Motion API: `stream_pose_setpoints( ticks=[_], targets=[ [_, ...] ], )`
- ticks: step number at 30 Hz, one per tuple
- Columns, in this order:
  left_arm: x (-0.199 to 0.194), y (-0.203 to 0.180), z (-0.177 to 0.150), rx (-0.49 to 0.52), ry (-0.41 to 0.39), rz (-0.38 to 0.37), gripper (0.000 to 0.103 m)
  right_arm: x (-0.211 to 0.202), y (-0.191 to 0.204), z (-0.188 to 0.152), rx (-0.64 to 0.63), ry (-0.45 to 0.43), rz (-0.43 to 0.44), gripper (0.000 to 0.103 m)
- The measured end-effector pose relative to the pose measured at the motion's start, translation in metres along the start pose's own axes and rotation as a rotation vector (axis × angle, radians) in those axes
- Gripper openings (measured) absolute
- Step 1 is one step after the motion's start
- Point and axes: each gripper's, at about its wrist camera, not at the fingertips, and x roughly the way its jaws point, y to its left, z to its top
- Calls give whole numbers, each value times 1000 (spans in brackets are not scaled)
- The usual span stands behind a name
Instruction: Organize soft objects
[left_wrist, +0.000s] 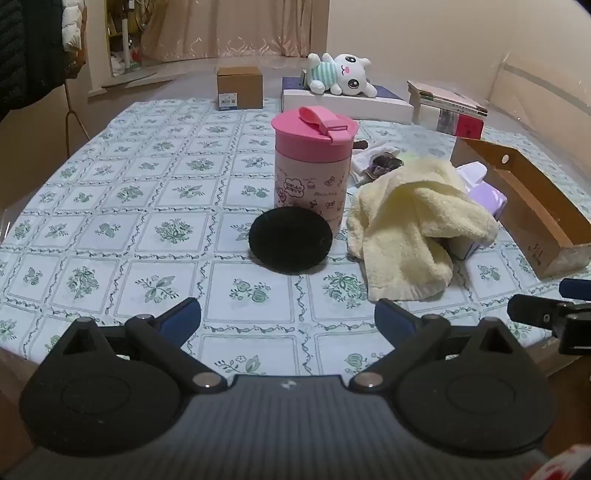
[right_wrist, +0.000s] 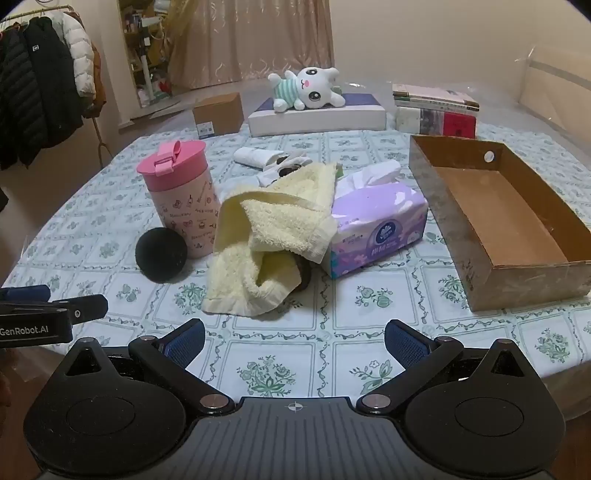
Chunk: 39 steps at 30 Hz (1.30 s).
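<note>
A crumpled yellow towel (right_wrist: 266, 236) lies mid-table, draped over the left end of a purple tissue pack (right_wrist: 380, 229); it also shows in the left wrist view (left_wrist: 410, 225). A black soft ball (right_wrist: 161, 254) rests by a pink cup (right_wrist: 181, 195); the ball (left_wrist: 290, 240) and cup (left_wrist: 312, 166) also show in the left wrist view. A white plush toy (right_wrist: 306, 88) lies on a white box at the far edge. An empty cardboard box (right_wrist: 517, 218) stands right. My left gripper (left_wrist: 288, 321) and right gripper (right_wrist: 295, 343) are open and empty above the table's near edge.
White socks and a dark item (right_wrist: 277, 162) lie behind the towel. A small carton (right_wrist: 218, 114) and stacked books (right_wrist: 436, 110) sit at the far edge. Coats (right_wrist: 44, 81) hang at the left. The other gripper's tip (right_wrist: 55, 310) shows at the left.
</note>
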Motion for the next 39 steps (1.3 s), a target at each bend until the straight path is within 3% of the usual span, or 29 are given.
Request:
stream_pose_setpoints(
  ticks=[39],
  targets=[
    [-9, -4, 1, -10, -5, -21, 99, -9, 3, 4, -10, -31, -6, 103]
  ],
)
